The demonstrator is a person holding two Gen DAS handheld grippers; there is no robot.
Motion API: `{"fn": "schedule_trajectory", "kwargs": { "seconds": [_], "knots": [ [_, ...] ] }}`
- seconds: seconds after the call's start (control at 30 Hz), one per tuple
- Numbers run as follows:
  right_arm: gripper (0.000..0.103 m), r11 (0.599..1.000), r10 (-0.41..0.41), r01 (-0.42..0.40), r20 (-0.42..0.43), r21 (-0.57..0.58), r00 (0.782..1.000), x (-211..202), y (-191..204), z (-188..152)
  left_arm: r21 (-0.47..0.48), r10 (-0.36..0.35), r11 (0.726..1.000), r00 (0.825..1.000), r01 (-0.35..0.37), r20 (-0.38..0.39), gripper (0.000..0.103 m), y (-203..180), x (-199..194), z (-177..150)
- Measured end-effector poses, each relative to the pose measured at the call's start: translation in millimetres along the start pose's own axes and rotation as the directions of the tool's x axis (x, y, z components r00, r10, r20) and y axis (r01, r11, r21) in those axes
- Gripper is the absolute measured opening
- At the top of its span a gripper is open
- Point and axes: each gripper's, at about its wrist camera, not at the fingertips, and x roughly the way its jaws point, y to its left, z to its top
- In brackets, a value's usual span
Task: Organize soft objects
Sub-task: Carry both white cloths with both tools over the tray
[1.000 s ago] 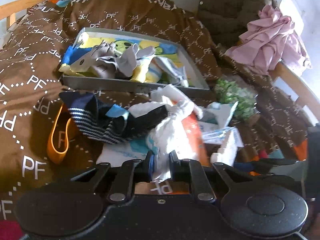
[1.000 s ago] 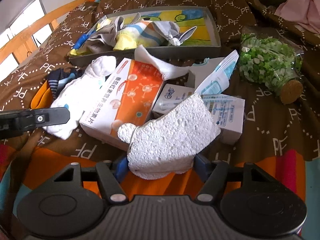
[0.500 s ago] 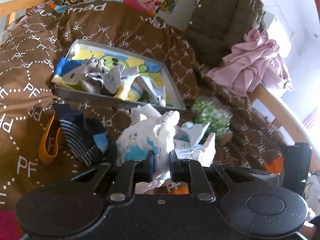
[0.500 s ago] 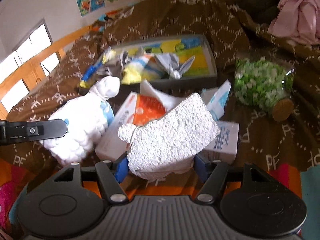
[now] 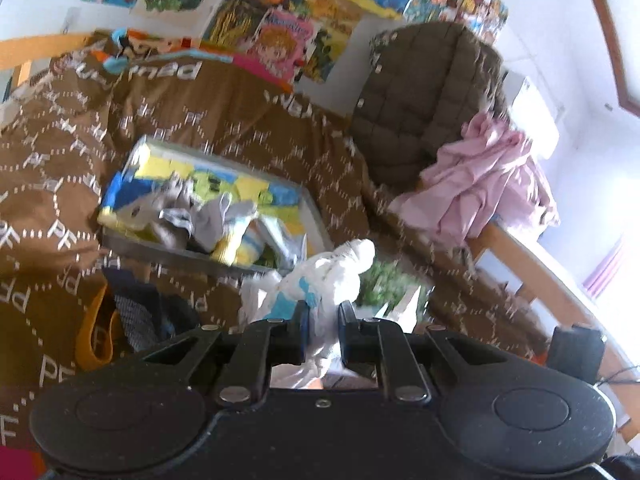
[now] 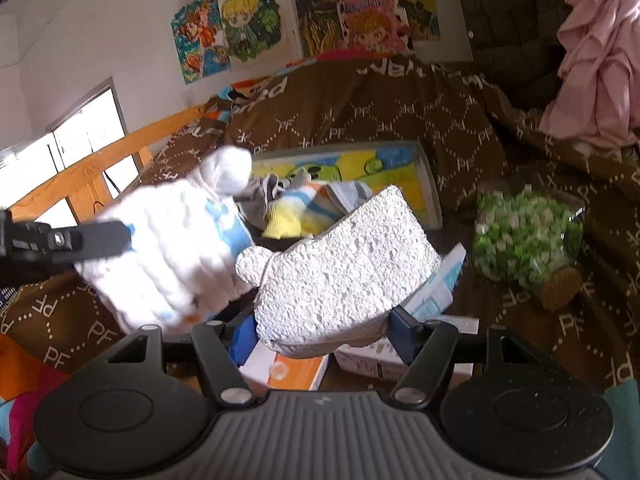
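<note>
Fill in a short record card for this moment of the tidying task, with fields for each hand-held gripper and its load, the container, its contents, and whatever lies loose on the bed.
left hand-held gripper: shut on a white fluffy sock, held above the bedding
right hand-held gripper: shut on a white sponge, lifted off the bed
container: grey tray with a cartoon-print base
tray contents: grey and yellow-striped socks
surface: brown bedspread
loose items: jar of green stars lying on its side, orange box, dark striped sock

both tongs have lifted the white sock [image 6: 168, 256] and sponge [image 6: 340, 276] off the bed.
</note>
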Motion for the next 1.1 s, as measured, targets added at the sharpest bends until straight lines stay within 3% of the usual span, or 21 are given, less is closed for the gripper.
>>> {"fn": "schedule_trajectory", "kwargs": {
  "seconds": [0.3,0.6,0.83,1.1],
  "knots": [
    [0.071,0.999,0.039,-0.037,0.093,-0.023,0.995,23.7,-6.6,32.8,0.01,0.01,1.0,0.992,-0.011,0.122,0.015,-1.2,11.9,41.9],
    [0.071,0.999,0.037,-0.033,0.153,-0.033,0.988,69.4,-22.9,57.2,-0.005,0.055,0.998,0.974,-0.055,0.218,0.015,27.2,66.9,74.8],
    [0.071,0.998,0.053,-0.049,0.153,-0.034,0.987,116.0,-20.9,77.3,-0.077,0.08,0.995,0.972,-0.065,0.222,0.015,71.8,106.1,81.7],
    [0.071,0.997,0.037,-0.031,0.086,-0.072,0.996,163.4,-10.2,80.2,-0.195,0.081,0.98,0.962,-0.029,0.261,0.015,122.9,133.9,78.4]
  ]
}}
